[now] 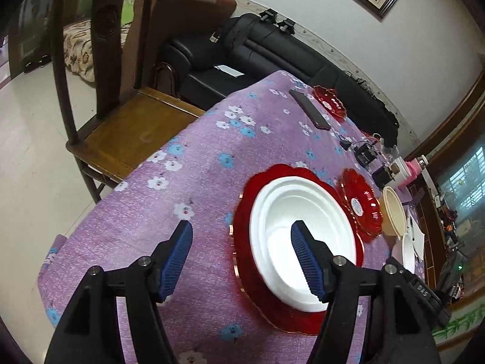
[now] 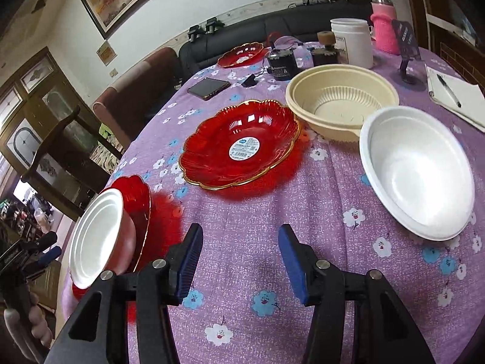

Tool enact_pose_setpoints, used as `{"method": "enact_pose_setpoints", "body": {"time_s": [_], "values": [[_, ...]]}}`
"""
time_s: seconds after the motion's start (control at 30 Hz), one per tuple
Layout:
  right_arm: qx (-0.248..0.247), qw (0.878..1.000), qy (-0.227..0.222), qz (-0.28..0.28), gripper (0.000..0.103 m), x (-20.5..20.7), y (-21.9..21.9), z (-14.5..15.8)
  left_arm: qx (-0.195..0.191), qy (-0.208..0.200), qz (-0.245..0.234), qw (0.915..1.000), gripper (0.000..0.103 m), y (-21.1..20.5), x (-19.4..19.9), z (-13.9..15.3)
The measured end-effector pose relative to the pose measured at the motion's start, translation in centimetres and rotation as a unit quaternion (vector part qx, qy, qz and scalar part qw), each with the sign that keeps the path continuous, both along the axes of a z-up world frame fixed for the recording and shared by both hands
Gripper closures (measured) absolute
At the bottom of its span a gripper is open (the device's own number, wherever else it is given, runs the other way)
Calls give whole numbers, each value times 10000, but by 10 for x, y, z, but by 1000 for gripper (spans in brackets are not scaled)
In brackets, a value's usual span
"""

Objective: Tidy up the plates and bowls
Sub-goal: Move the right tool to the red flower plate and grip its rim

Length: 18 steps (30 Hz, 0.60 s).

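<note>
Red plate on the purple surface is already carrying a white bowl. Another red plate, a cream bowl and a white bowl are waiting nearby. Left hand-held gripper and right hand-held gripper are hovering part-open, holding nothing.

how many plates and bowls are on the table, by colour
red plates: 3 — far one, middle one with a sticker, near one under a white bowl
white bowls: 2 — one on the near red plate, one alone
beige bowls: 1
total: 6
</note>
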State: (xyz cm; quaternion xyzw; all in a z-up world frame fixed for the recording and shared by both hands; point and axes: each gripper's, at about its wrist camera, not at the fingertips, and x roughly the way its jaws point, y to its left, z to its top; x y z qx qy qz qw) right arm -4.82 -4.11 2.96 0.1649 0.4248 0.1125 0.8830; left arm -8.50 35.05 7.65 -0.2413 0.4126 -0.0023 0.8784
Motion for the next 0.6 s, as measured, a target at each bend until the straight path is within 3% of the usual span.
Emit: {"method": "enact_pose_setpoints", "body": {"time_s": [0.2, 0.33, 0.6], "values": [[145, 9998, 108, -108, 47, 12, -4, -9, -398, -302, -256, 9984, 36, -4, 1, 6], [398, 9986, 184, -281, 47, 27, -11, -13, -325, -501, -233, 9979, 36, -5, 1, 14], [828, 9947, 296, -537, 44, 65, -18, -27, -505, -317, -125, 9981, 36, 1, 24, 4]]}}
